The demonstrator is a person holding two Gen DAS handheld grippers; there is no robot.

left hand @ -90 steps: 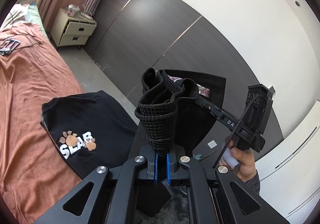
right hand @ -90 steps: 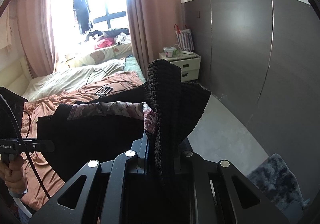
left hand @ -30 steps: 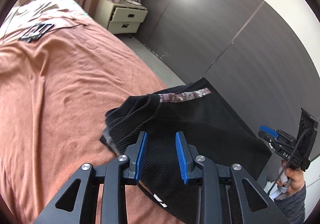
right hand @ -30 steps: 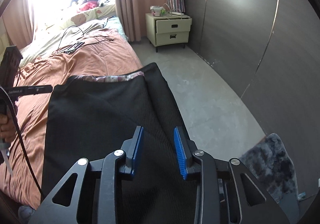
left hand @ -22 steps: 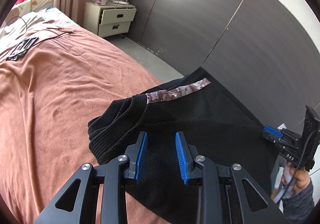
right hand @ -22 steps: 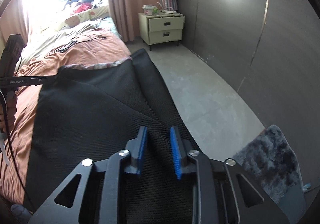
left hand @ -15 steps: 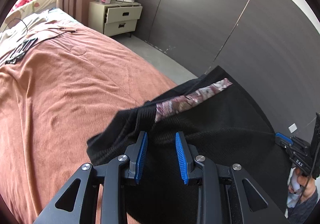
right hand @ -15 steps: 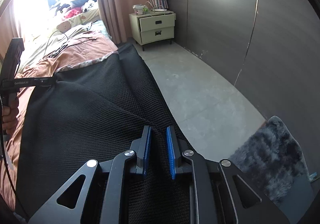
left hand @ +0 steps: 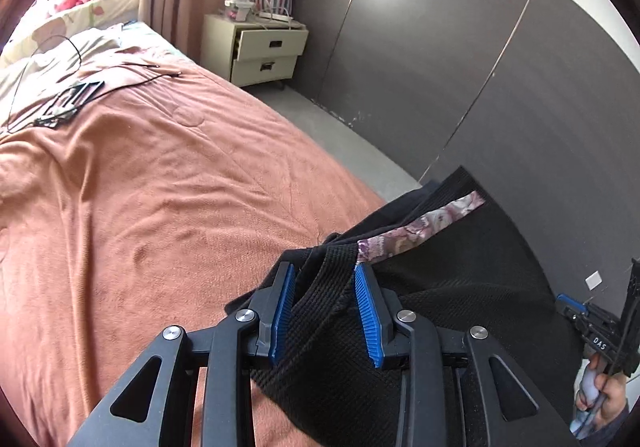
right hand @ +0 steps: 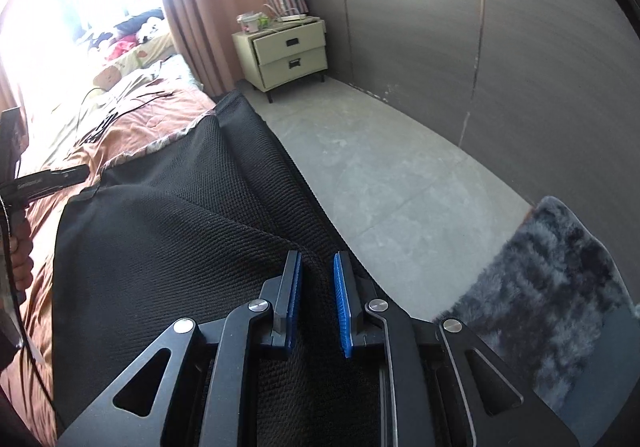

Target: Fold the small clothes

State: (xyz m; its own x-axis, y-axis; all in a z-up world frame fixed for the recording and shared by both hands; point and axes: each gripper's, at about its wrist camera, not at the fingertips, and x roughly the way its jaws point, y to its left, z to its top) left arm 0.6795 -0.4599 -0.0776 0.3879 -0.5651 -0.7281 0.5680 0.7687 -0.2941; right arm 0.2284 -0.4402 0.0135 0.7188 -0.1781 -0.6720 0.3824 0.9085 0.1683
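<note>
The black garment (left hand: 448, 279) lies spread at the edge of the bed (left hand: 160, 187), so its corners are reachable. The left gripper (left hand: 326, 307) stands wide around a bunched fold (near the patterned waistband (left hand: 420, 225)); the right gripper (right hand: 317, 301) is narrow around a ridge, perhaps gripping.

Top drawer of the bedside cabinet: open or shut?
Slightly open: the top drawer juts forward of the lower drawer on the bedside cabinet.

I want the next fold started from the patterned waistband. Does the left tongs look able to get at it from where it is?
Probably yes. The left tongs stands open over the black garment, and the patterned waistband lies exposed just beyond its right fingertip, with nothing lying over it.
</note>
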